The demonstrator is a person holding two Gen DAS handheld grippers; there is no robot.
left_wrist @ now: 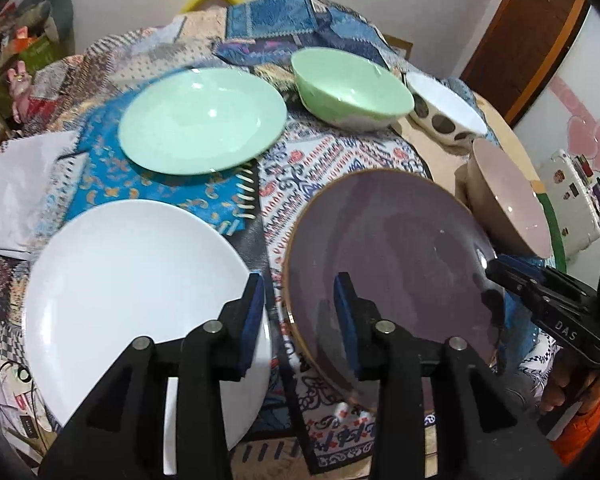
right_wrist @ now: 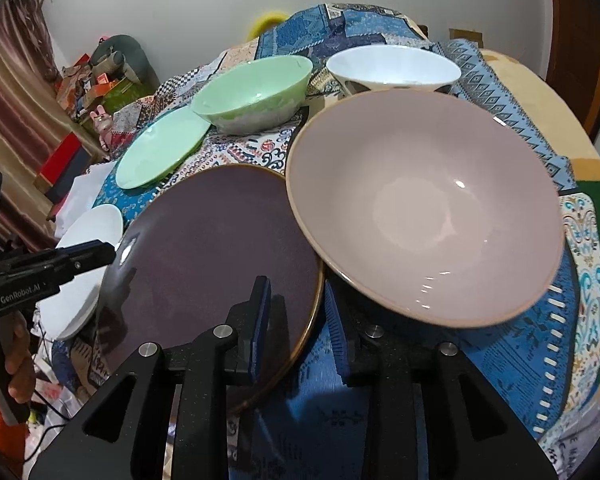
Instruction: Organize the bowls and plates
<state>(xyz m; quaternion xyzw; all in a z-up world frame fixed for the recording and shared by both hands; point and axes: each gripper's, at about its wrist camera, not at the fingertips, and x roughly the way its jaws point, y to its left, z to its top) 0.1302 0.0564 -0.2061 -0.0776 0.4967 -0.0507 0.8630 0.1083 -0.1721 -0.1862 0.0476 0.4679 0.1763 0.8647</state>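
Note:
A purple plate (left_wrist: 388,264) (right_wrist: 216,240), a white plate (left_wrist: 136,292) (right_wrist: 88,276), a green plate (left_wrist: 202,120) (right_wrist: 160,152), a green bowl (left_wrist: 352,88) (right_wrist: 256,92), a white spotted bowl (left_wrist: 444,108) (right_wrist: 392,68) and a pink bowl (left_wrist: 512,196) (right_wrist: 424,208) lie on a patterned tablecloth. My left gripper (left_wrist: 300,320) is open, hovering between the white and purple plates. My right gripper (right_wrist: 296,324) is open, its fingers either side of the purple plate's near rim, next to the pink bowl.
The tablecloth (left_wrist: 332,168) covers a round table. A white cloth (left_wrist: 16,196) lies at the left. Boxes and clutter (right_wrist: 96,76) stand beyond the table's left side. A wooden door (left_wrist: 528,36) is at the right.

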